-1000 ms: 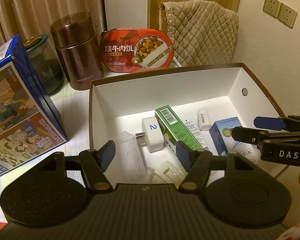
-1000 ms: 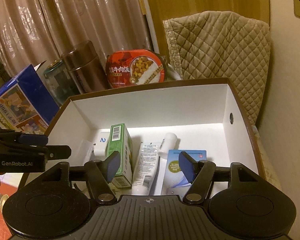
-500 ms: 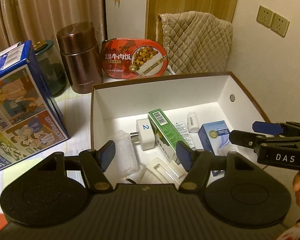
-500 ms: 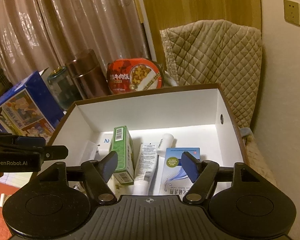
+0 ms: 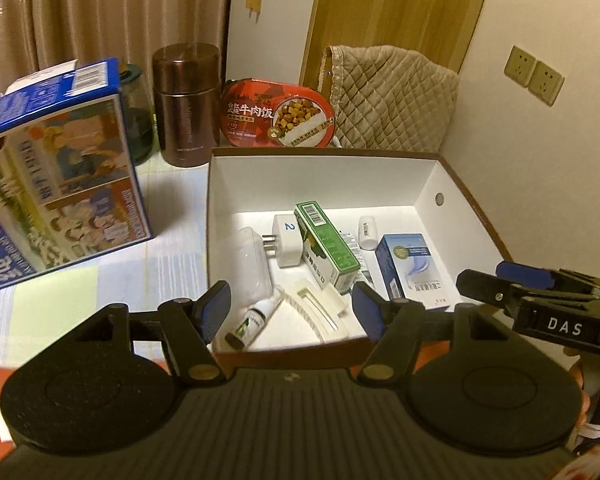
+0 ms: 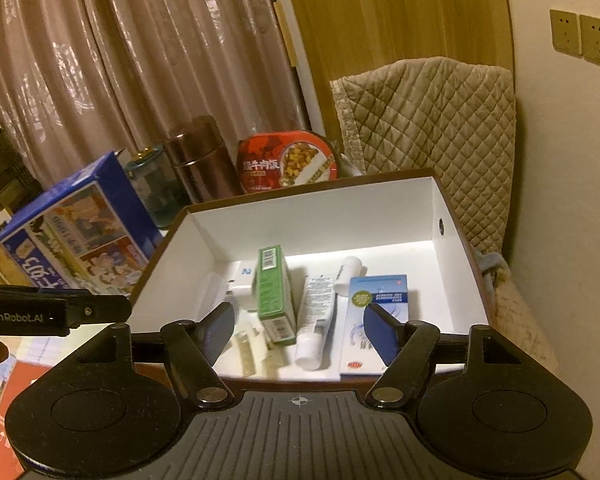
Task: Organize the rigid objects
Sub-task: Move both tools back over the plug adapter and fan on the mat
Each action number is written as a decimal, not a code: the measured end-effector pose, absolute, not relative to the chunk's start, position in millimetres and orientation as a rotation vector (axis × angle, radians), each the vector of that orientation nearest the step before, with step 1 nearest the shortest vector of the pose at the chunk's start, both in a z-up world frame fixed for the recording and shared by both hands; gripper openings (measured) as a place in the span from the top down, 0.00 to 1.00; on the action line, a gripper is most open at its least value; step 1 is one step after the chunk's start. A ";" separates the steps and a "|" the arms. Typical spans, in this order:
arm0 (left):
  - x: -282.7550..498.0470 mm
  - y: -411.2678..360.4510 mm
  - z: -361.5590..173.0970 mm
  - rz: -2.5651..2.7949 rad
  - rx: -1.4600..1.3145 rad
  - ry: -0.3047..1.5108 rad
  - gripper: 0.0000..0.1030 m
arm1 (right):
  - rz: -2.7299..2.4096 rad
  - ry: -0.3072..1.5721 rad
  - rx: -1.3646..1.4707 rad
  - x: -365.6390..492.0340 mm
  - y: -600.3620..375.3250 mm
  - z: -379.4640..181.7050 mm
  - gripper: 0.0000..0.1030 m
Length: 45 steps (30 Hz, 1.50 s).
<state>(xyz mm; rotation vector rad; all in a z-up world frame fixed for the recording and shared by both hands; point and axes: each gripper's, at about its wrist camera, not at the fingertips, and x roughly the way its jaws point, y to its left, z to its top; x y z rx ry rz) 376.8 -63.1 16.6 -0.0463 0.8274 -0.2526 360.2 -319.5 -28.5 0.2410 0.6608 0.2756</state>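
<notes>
From the left wrist, the left gripper [image 5: 290, 312] hangs with its blue pads set wide and nothing between them, poised just over the near rim of the white box [image 5: 428, 190]. Straight ahead of its fingers lie the sorted goods: a small dropper bottle [image 5: 252, 320] and a white clip [image 5: 316, 306] nearest, a green carton [image 5: 326, 246] and a white plug adapter [image 5: 286, 240] beyond, a blue-and-white carton [image 5: 410, 266] ahead to its right. They lie flat, probably so that none can topple. A big blue carton [image 5: 60, 172] stands outside, well off to the gripper's left, likely too bulky for the box. The right gripper [image 5: 496, 286] juts in from the right edge. From the right wrist, the right gripper [image 6: 298, 330] is also empty, its pads spread apart over the near rim and clasping nothing, a white tube [image 6: 316, 316] lying directly ahead between its fingers. The left gripper [image 6: 100, 312] shows at its left, outside the box wall. Both hover clear of the contents, which suggests a placing is finished.
</notes>
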 end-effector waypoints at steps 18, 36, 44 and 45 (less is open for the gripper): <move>285.2 -13.9 24.6 -0.191 -0.082 0.808 0.38 | 0.365 0.668 0.231 291.1 -275.5 -16.8 0.33; 221.4 52.9 -0.6 -0.076 -0.152 0.888 0.38 | 0.523 0.770 0.166 254.7 -196.4 -38.1 0.33; 207.1 83.5 -8.0 0.002 -0.185 0.900 0.38 | 0.580 0.801 0.129 253.3 -164.3 -46.4 0.33; 205.6 87.0 -9.7 0.011 -0.189 0.904 0.38 | 0.589 0.805 0.124 253.6 -160.2 -48.0 0.33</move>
